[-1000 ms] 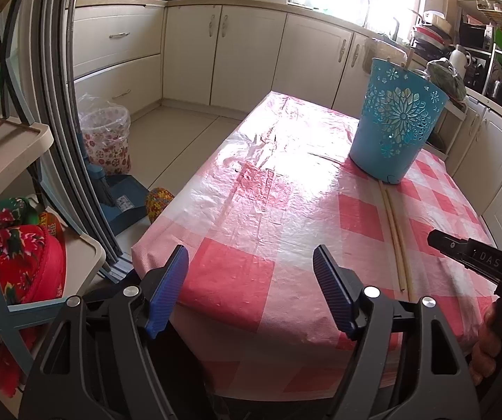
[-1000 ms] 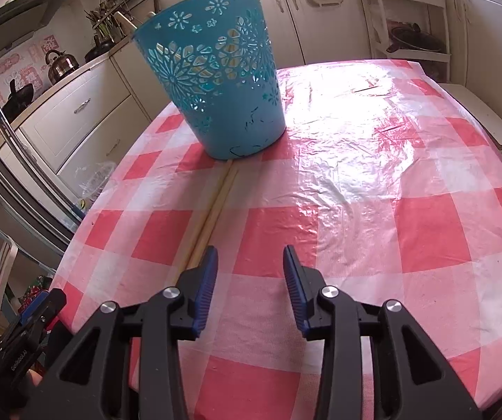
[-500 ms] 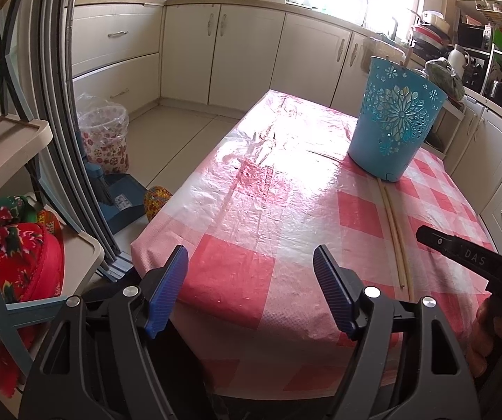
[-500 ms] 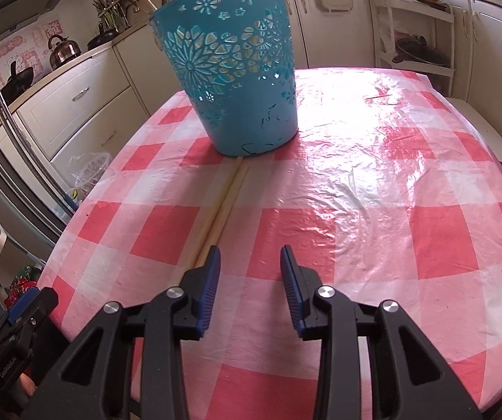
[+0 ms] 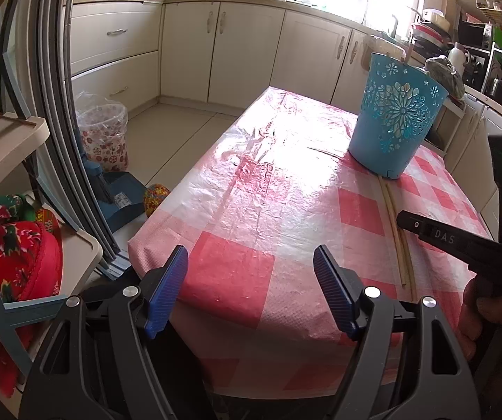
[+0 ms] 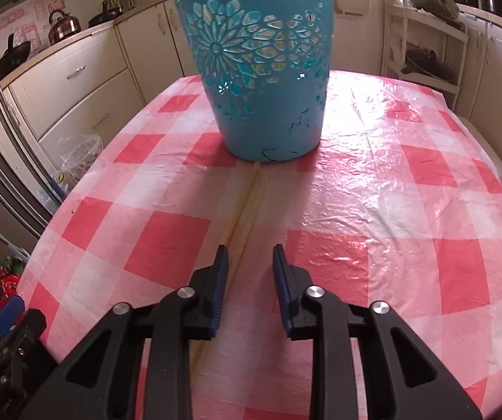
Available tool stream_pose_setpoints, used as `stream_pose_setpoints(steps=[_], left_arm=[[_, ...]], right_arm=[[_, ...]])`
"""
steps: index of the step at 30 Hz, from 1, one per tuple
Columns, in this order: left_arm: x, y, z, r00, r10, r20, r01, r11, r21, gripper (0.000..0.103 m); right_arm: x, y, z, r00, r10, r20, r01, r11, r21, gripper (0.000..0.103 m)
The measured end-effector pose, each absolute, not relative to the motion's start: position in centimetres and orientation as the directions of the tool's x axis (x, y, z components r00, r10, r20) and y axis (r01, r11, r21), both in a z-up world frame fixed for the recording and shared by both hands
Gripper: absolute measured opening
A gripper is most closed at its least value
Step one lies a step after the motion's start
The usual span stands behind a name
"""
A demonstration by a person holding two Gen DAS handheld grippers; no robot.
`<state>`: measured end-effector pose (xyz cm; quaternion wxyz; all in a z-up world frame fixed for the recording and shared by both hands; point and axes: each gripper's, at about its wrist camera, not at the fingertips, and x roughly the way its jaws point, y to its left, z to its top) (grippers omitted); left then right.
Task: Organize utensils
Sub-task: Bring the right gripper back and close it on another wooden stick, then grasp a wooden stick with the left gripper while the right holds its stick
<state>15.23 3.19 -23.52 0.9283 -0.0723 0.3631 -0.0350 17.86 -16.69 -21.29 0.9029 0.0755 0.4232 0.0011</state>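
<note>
Teal floral bucket (image 6: 261, 70), red-white check cloth (image 6: 373, 210)

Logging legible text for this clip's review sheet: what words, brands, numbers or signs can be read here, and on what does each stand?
"DAS": white letters on the black body of the right gripper, seen from the left wrist view; anything before them is too faint to read.
White label on the blue dustpan on the floor: too small to read.
Pink patterned wall panel behind the kettle: too blurred to read.
Blue basket: cut-out flowers only, no text.
</note>
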Motion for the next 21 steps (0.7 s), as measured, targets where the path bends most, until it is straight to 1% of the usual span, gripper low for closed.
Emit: stream_pose_setpoints(steps=[1, 2, 4, 6, 9, 12, 15, 16, 17, 18, 19, 20, 21], left_arm=[[15.2, 3.1, -23.5, 0.736, -0.118, -0.666, 0.017, 0.987, -0.157, 0.070], [15.1, 2.9, -23.3, 0.740, -0.123, -0.662, 0.028, 0.988, -0.152, 0.070], [15.2, 2.2, -22.9, 0.741, -0.144, -0.656, 0.061, 0.987, -0.148, 0.070], [15.9, 0.9, -22.4, 0.722, -0.199, -0.663, 0.120, 0.979, -0.163, 0.070], [18.1, -2.4, -22.2, 0.661, -0.246, -0.709, 0.202, 0.968, -0.148, 0.070], [20.1, -6.0, -22.4, 0.605, -0.270, -0.749, 0.263, 0.956, -0.132, 0.070], [21.6, -9.2, -22.9, 0.565, -0.279, -0.777, 0.317, 0.942, -0.108, 0.070], [21.9, -10.1, -23.1, 0.557, -0.273, -0.785, 0.328, 0.940, -0.095, 0.067], [22.4, -11.1, -23.3, 0.547, -0.264, -0.794, 0.337, 0.938, -0.079, 0.056], [22.8, -11.8, -23.7, 0.531, -0.251, -0.809, 0.344, 0.937, -0.065, 0.050], [23.1, -12.4, -24.2, 0.512, -0.242, -0.824, 0.349, 0.935, -0.058, 0.033], [23.2, -12.6, -24.3, 0.525, -0.221, -0.822, 0.345, 0.938, -0.032, 0.024], [23.2, -12.9, -24.4, 0.530, -0.204, -0.823, 0.349, 0.937, -0.008, 0.018]], right_arm=[[17.9, -16.6, -21.3, 0.640, 0.056, -0.767, 0.049, 0.992, 0.114, 0.017], [17.8, -16.7, -21.3, 0.638, 0.054, -0.769, 0.038, 0.994, 0.102, 0.011], [17.7, -17.2, -21.3, 0.632, 0.071, -0.772, 0.008, 0.995, 0.098, 0.010], [17.5, -18.0, -21.2, 0.630, 0.067, -0.774, -0.007, 0.997, 0.080, 0.008], [17.1, -19.8, -21.3, 0.627, 0.067, -0.776, -0.008, 0.997, 0.079, 0.007], [16.2, -22.5, -21.4, 0.636, 0.092, -0.766, 0.006, 0.992, 0.124, 0.006], [15.3, -24.6, -21.6, 0.653, 0.149, -0.742, 0.005, 0.979, 0.202, 0.005], [15.1, -25.2, -21.7, 0.658, 0.170, -0.734, 0.008, 0.973, 0.232, 0.005], [15.1, -25.4, -21.8, 0.659, 0.185, -0.729, 0.008, 0.967, 0.253, 0.005], [15.1, -25.6, -21.8, 0.660, 0.195, -0.725, 0.010, 0.963, 0.268, 0.005], [15.1, -25.7, -21.8, 0.662, 0.201, -0.722, 0.011, 0.961, 0.278, 0.005], [15.2, -25.7, -21.8, 0.664, 0.206, -0.719, 0.010, 0.959, 0.284, 0.005], [15.2, -25.8, -21.8, 0.664, 0.213, -0.716, 0.009, 0.956, 0.293, 0.005]])
